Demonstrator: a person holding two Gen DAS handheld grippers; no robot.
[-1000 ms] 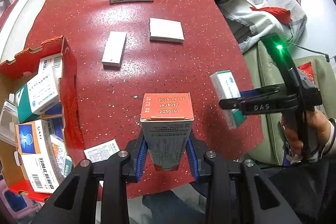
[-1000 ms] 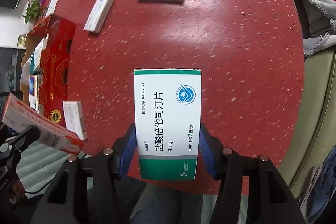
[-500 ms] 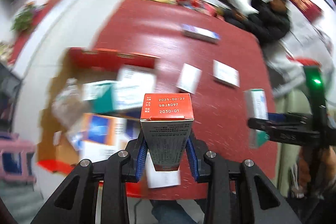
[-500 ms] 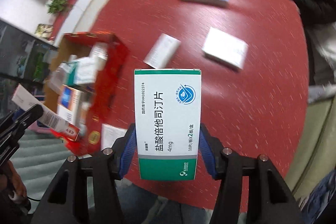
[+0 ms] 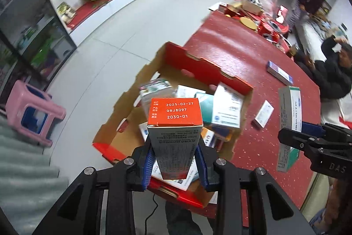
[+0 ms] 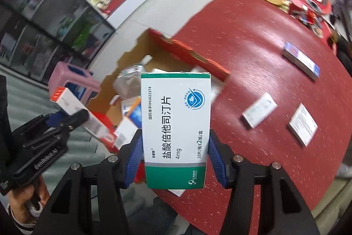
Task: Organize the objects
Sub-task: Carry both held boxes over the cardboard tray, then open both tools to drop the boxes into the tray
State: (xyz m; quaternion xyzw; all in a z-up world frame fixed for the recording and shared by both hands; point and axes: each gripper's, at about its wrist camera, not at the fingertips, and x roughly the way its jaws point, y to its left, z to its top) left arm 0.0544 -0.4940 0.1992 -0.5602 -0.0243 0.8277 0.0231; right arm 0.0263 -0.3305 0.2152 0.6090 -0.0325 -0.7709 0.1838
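Over the red table (image 6: pixel 253 54), each tool grips a box: left (image 5: pixel 175 165) orange-topped (image 5: pixel 175 112), right (image 6: pixel 175 161) green-banded (image 6: pixel 176 124).

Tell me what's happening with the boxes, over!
Left tongs shut on orange-topped medicine box. Right tongs shut on green-and-white medicine box. Both above red cardboard tray, already crowded with boxes.

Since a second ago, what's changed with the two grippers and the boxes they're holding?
Both grippers swung left, from over the table toward the red cardboard box. The left gripper now holds its orange-topped box above it. Nothing was let go: the right gripper still grips the green-and-white box.
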